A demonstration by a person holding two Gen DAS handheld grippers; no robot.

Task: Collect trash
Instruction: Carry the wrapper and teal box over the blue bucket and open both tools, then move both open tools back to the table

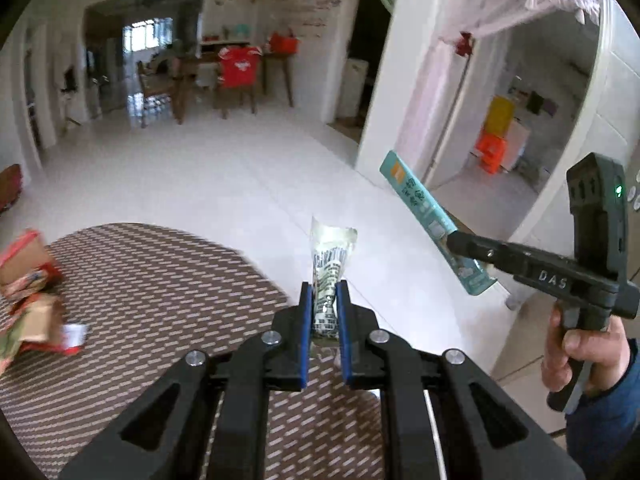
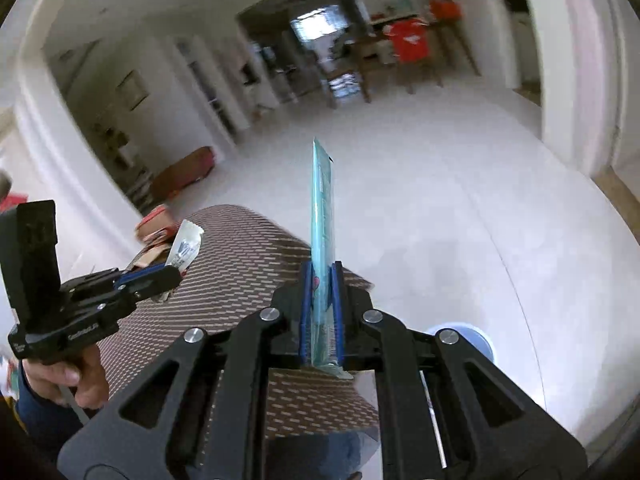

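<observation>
My left gripper (image 1: pixel 325 292) is shut on a crumpled white wrapper with black print (image 1: pixel 330 268), held above the edge of the brown woven table (image 1: pixel 160 280). The wrapper (image 2: pixel 185 245) and the left gripper (image 2: pixel 168 274) also show in the right wrist view. My right gripper (image 2: pixel 320 276) is shut on a long flat teal packet (image 2: pixel 322 216) that stands upright between the pads. In the left wrist view the right gripper (image 1: pixel 456 240) holds the teal packet (image 1: pixel 424 208) to the right of the table. Red and tan wrappers (image 1: pixel 28 292) lie on the table's left side.
White tiled floor (image 1: pixel 240 168) stretches ahead to a dining table with chairs (image 1: pixel 224 76). A white wall corner and doorway (image 1: pixel 384 92) stand at the right. A pale blue round rim (image 2: pixel 468 334) shows low beside the table. The red and tan wrappers (image 2: pixel 156 228) lie at the table's far edge.
</observation>
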